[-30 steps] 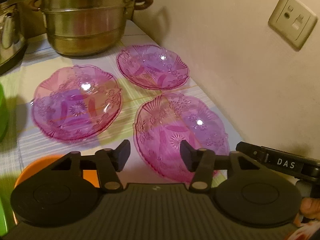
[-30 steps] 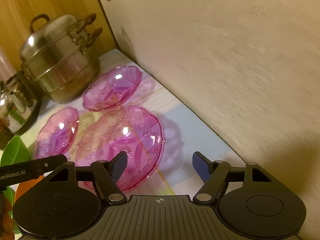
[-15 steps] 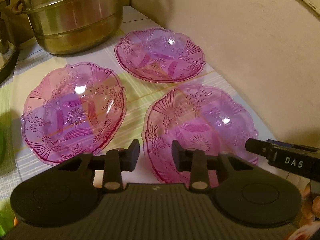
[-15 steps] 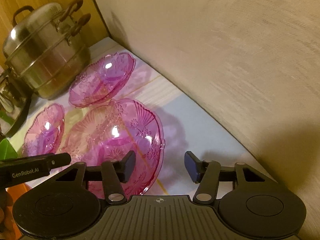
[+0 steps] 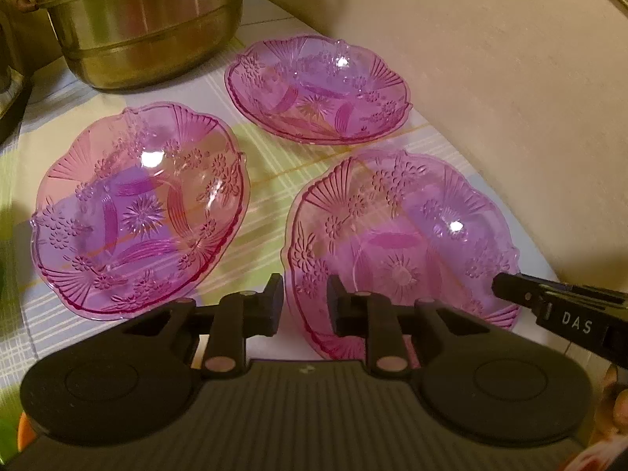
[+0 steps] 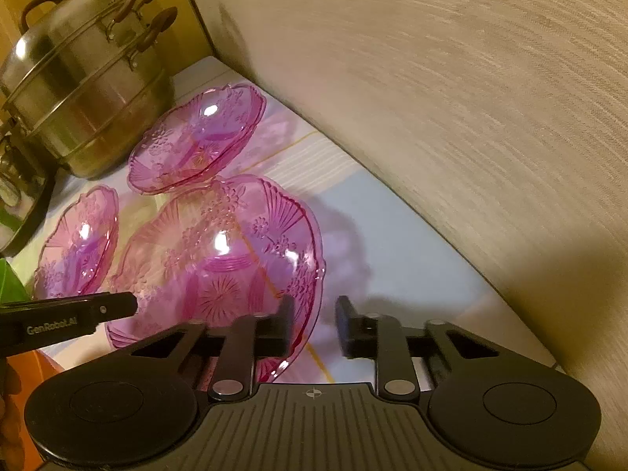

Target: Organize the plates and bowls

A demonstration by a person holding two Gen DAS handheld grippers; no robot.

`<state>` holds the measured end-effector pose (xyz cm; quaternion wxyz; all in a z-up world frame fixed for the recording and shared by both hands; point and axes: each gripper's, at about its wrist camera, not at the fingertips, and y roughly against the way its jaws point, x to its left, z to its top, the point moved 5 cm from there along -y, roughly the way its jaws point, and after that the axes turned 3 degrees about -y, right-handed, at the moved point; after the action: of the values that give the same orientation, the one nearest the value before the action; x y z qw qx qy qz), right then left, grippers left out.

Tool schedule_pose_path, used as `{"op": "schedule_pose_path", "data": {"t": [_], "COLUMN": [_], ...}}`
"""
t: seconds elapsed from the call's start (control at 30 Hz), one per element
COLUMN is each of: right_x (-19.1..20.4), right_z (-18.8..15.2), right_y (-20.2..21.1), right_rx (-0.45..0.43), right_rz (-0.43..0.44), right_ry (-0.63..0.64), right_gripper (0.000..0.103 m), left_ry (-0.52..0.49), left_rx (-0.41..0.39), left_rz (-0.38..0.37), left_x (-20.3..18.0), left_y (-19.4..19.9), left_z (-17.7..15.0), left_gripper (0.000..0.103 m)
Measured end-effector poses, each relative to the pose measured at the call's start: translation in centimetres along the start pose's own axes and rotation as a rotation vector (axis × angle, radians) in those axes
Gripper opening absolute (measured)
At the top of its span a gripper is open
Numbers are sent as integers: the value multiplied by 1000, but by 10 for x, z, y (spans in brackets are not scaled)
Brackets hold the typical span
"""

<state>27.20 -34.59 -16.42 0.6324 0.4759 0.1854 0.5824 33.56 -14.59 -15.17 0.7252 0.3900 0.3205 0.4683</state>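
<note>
The counter, covered by a pale checked cloth of green, blue and white, runs along a beige wall on its right side. At 11 o'clock in the left wrist view stands the large stacked stainless-steel steamer pot, its brown side handles plain in the right wrist view.

Three pink pressed-glass bowls with scalloped rims and a flower pattern sit in a triangle on the cloth, none stacked. The nearest pink bowl lies at 4 o'clock in the left wrist view, close to the wall, and fills the middle of the right wrist view. The left pink bowl sits at 9 o'clock, apart from it. The far pink bowl rests at 12 o'clock, just in front of the pot; in the right wrist view its rim looks to overlap the nearest bowl's.

The left hand-held gripper has its fingers narrowed to a small gap, set either side of the nearest bowl's left rim; whether they press the glass I cannot tell. The right hand-held gripper is likewise narrowed, straddling the same bowl's right rim, contact unclear. Each gripper's black body shows at the edge of the other's view.
</note>
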Motion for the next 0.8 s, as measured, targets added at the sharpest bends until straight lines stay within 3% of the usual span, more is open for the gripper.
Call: {"op": "schedule_pose_path", "data": {"t": [0.13, 0.47, 0.8], "right_x": [1, 1, 19], "right_z": [-1, 1, 10], "right_y": [1, 8, 34], "right_rx": [-5, -26, -108], "right_rz": [-3, -31, 5], "right_ry": [18, 45, 57], "right_gripper": [12, 11, 11], "left_ry": [16, 24, 59], "left_rx": [-3, -12, -93], "left_rz": [-3, -33, -28], "left_x": [1, -2, 11], "left_y": [-1, 2, 42], "left_z": [0, -2, 10], "left_gripper": [16, 10, 10]}}
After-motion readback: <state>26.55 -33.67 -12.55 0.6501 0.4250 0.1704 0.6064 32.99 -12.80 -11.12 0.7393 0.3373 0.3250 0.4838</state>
